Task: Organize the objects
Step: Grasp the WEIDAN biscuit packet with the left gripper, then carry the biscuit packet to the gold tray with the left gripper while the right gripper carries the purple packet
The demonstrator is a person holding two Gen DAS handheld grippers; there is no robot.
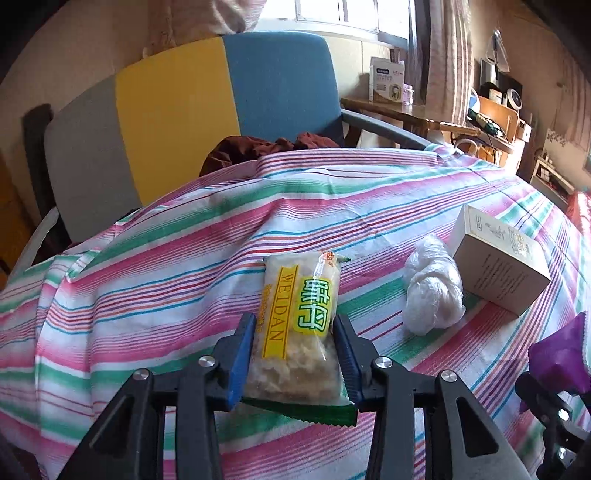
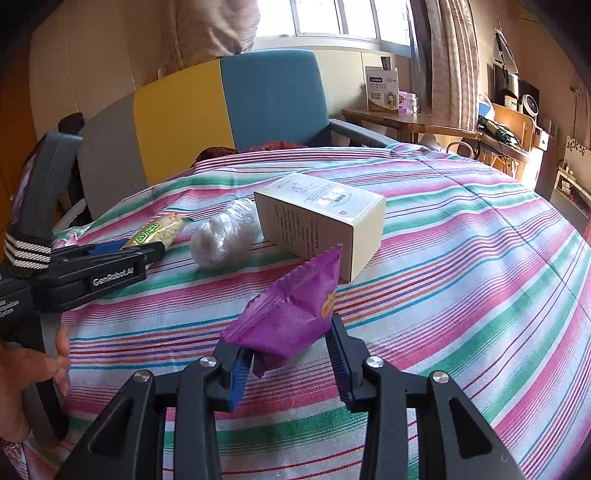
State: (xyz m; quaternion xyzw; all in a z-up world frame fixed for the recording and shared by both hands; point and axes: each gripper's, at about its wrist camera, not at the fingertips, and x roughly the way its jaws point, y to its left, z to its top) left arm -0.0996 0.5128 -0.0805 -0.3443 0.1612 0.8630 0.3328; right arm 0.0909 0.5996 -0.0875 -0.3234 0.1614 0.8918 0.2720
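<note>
Left wrist camera sitting on left gripper, looking forward and down along fingers, very near striped cloth. Right wrist camera doing same from right gripper, standing to right of first one, facing almost same way. Both views sharing cream box, white plastic bundle, chair and window behind. Right view also catching left gripper from side.

striped pink-green-white cloth over table, chair behind with grey, yellow, blue back panels, bright window above, curtain at right, wooden side table, cluttered shelves far right, beige walls
</note>
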